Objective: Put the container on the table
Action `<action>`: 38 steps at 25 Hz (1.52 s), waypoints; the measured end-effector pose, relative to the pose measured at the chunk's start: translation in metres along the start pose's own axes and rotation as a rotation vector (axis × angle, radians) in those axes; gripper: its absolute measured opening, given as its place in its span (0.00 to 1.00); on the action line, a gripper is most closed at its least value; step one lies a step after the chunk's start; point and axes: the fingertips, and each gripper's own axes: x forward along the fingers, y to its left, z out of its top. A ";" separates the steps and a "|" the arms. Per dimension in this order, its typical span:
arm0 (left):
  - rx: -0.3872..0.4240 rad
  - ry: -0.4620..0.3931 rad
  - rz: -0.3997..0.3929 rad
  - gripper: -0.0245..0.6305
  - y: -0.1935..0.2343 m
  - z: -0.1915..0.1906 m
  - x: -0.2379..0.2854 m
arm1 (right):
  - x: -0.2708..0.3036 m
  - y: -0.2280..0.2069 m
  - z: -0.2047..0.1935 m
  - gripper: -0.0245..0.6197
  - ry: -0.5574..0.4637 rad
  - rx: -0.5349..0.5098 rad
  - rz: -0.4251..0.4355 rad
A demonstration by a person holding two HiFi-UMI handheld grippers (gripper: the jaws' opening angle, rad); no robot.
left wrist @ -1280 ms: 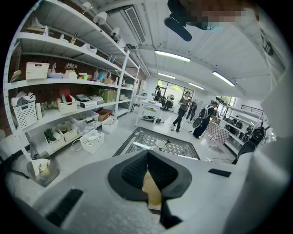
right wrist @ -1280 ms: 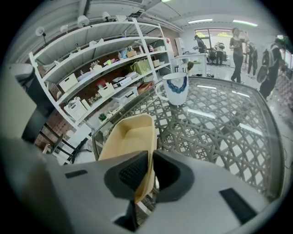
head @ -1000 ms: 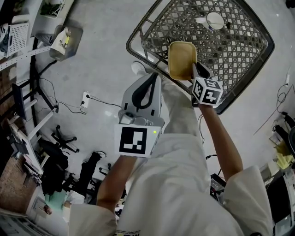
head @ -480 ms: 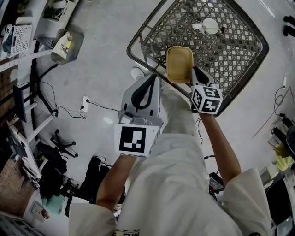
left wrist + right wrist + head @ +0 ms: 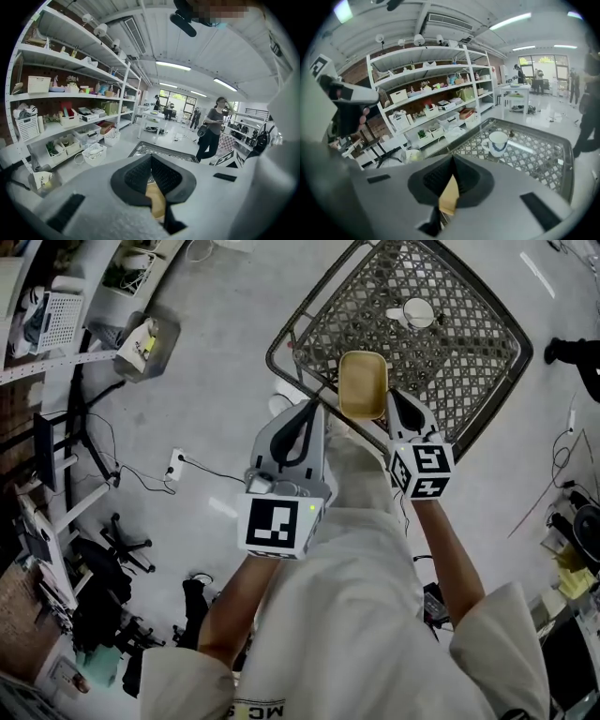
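Note:
A shallow yellow container [image 5: 363, 382] hangs over the near corner of the lattice-topped table [image 5: 469, 352]. My right gripper [image 5: 392, 401] is shut on the container's right rim; in the right gripper view a strip of its yellow wall [image 5: 450, 197] sits pinched between the jaws of that gripper [image 5: 452, 161]. My left gripper [image 5: 314, 409] hovers just left of the container, shut with its tips touching and nothing held. In the left gripper view that gripper [image 5: 151, 157] points toward the table [image 5: 159, 151], and a yellow patch shows through the gap below its tips.
A white cup on a saucer [image 5: 415, 311] stands on the table's far part, and the cup [image 5: 497, 141] shows in the right gripper view too. Shelving with bins [image 5: 145, 341], cables and a power strip [image 5: 173, 440] line the floor at left. People stand farther back [image 5: 211, 131].
The right gripper with the container has edged slightly farther over the table's near corner. The left gripper has stayed beside it.

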 end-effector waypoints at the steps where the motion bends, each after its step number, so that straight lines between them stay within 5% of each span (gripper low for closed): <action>1: -0.005 -0.004 0.005 0.07 0.000 0.003 -0.003 | -0.005 0.003 0.008 0.07 -0.016 -0.010 0.009; 18: 0.020 -0.124 0.021 0.07 -0.009 0.053 -0.035 | -0.103 0.031 0.132 0.06 -0.297 -0.176 0.040; 38: 0.038 -0.233 0.062 0.07 -0.009 0.086 -0.062 | -0.167 0.032 0.192 0.07 -0.485 -0.211 0.033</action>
